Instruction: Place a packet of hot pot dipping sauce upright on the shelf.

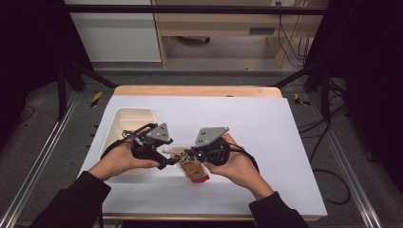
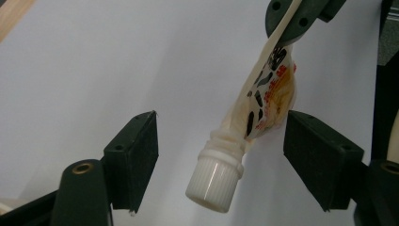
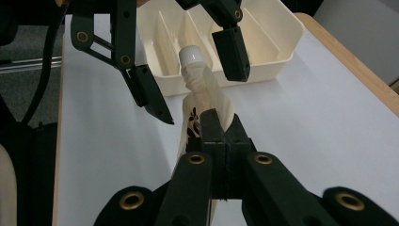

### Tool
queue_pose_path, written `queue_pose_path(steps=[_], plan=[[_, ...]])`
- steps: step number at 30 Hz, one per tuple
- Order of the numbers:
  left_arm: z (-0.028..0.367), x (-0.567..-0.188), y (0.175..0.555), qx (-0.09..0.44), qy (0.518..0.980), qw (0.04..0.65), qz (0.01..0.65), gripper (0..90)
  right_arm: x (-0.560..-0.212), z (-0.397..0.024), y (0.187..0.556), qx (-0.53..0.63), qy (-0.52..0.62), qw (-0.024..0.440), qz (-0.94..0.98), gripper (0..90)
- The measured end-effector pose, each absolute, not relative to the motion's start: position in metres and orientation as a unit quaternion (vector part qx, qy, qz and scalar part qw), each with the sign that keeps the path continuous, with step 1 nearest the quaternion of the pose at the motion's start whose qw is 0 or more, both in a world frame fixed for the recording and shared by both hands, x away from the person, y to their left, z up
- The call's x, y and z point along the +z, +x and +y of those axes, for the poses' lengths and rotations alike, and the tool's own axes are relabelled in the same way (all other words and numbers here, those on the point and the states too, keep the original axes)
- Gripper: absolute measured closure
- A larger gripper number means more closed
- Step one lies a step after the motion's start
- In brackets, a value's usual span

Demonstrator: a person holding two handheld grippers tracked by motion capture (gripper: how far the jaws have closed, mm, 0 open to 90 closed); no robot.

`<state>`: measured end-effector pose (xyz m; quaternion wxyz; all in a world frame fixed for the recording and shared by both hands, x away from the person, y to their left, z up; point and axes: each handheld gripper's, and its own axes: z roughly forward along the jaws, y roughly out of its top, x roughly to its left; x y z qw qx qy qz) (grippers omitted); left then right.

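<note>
We found the spouted pouch [image 3: 203,101] pinched flat in the right gripper [image 3: 219,129], held above the surface [image 1: 266,133]. Left gripper [image 2: 221,162] jaws stood open astride its ribbed white cap [image 2: 214,181]. Soft, light film would buckle; the stiff cap looked the surer hold.

1. High view: dark surroundings; the white rectangular table sheet [image 1: 266,123] is evenly lit from above, with soft shadows under the hands.
2. Left gripper view: bright and slightly washed out; the white ribbed plastic cap [image 2: 214,181] is sharp, with mild glare.
3. Right gripper view: near jaws soft, edges bowed.
</note>
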<state>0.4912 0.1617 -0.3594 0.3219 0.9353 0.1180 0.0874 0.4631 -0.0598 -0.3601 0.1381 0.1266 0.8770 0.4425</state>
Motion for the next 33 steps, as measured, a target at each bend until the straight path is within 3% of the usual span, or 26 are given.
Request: queue_pose_path(steps=[11, 33], plan=[[0.1583, -0.3595, 0.4913, 0.073, 0.938, 0.322, 0.105, 48.6, -0.3599, -0.0582, 0.4620, 0.444, 0.118, 0.133, 0.878, 90.0], [0.1522, -0.3615, 0.4899, 0.063, 0.942, 0.310, 0.109, 71.7, -0.3610, -0.0617, 0.4605, 0.446, 0.119, 0.131, 0.877, 89.7]])
